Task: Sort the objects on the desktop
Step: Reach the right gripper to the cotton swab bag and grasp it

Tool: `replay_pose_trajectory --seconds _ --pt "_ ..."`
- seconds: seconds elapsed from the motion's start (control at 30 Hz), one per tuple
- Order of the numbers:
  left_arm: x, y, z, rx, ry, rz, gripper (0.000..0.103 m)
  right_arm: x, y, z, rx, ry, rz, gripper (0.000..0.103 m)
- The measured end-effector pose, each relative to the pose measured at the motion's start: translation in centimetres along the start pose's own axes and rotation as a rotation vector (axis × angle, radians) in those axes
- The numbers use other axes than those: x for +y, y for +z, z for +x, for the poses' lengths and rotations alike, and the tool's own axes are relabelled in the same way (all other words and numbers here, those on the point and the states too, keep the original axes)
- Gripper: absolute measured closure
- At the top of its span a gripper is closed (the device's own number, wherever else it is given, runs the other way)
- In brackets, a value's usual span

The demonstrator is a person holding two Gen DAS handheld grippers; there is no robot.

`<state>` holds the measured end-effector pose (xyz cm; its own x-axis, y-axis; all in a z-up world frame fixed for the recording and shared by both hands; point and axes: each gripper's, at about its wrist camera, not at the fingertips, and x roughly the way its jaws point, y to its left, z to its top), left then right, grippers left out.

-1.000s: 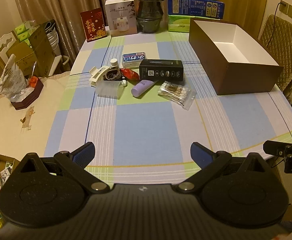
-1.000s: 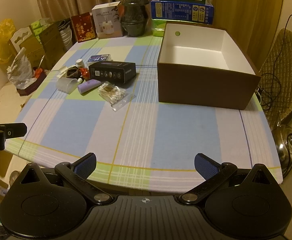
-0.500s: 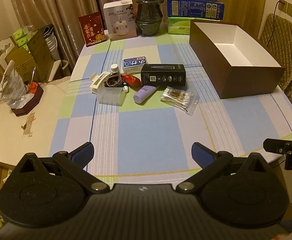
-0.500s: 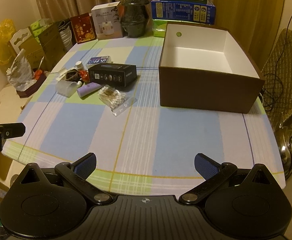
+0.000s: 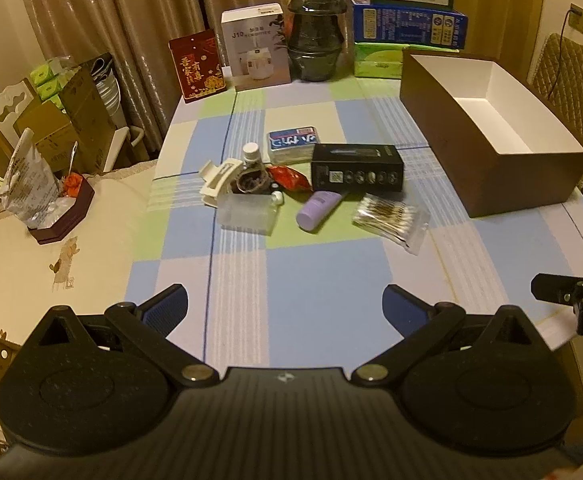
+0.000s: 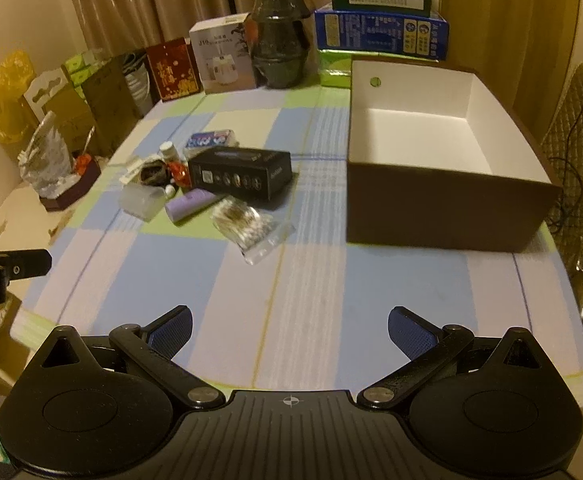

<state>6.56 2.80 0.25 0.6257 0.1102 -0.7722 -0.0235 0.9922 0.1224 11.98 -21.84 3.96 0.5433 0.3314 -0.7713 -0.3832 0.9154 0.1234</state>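
Clutter [image 5: 311, 188] lies bunched beside the box [image 5: 491, 168]; both grippers [image 5: 285, 304] [image 6: 289, 328] gape empty; grabbing one piece may drag its neighbours.

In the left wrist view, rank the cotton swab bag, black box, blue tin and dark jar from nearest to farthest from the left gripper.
1. Cotton swab bag, ahead of the left gripper, slightly right.
2. Black box, just behind it.
3. Blue tin, mid-table.
4. Dark jar, at the far edge.

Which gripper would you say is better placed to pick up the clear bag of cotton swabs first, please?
Probably the right gripper: the clear bag of cotton swabs lies nearer its open fingers and beside the brown cardboard box.
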Motion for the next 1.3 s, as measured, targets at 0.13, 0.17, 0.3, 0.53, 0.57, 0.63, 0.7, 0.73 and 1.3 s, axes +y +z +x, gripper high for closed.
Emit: replay_pose_trajectory --seconds 0.13,0.17,0.3,0.53,0.57,0.63,0.7,0.73,1.3 --pt "1.1 0.8 1.2 0.007 0.007 0.003 0.001 0.5 0.8 1.0 -0.020 0.023 0.009 0.002" --pt "1.5 1.1 1.7 0.011 0.005 0.000 0.001 0.6 1.1 1.2 -0.026 0.030 0.010 0.002" --pt "2.7 1.9 3.3 0.026 -0.005 -0.006 0.001 1.2 1.9 2.4 -0.044 0.049 0.013 0.002" --pt "4.3 3.7 6.4 0.024 -0.034 0.010 0.001 2.2 3.3 5.2 -0.039 0.079 0.005 0.002" --pt "4.6 4.0 6.9 0.023 -0.040 0.012 0.001 2.4 3.5 5.7 -0.039 0.080 0.002 0.002" --pt "5.0 4.4 7.8 0.025 -0.055 0.016 0.001 2.6 3.8 6.6 -0.039 0.084 -0.001 0.002" --pt "5.3 4.9 8.8 0.030 -0.069 0.019 0.001 2.7 4.3 7.6 -0.032 0.084 0.001 0.002" --pt "5.5 5.1 9.4 0.034 -0.076 0.021 0.001 2.8 4.5 8.2 -0.032 0.085 0.001 0.002" --pt "7.4 7.0 18.4 0.100 -0.136 0.063 0.006 3.6 6.4 17.0 0.034 0.065 -0.091 0.016"
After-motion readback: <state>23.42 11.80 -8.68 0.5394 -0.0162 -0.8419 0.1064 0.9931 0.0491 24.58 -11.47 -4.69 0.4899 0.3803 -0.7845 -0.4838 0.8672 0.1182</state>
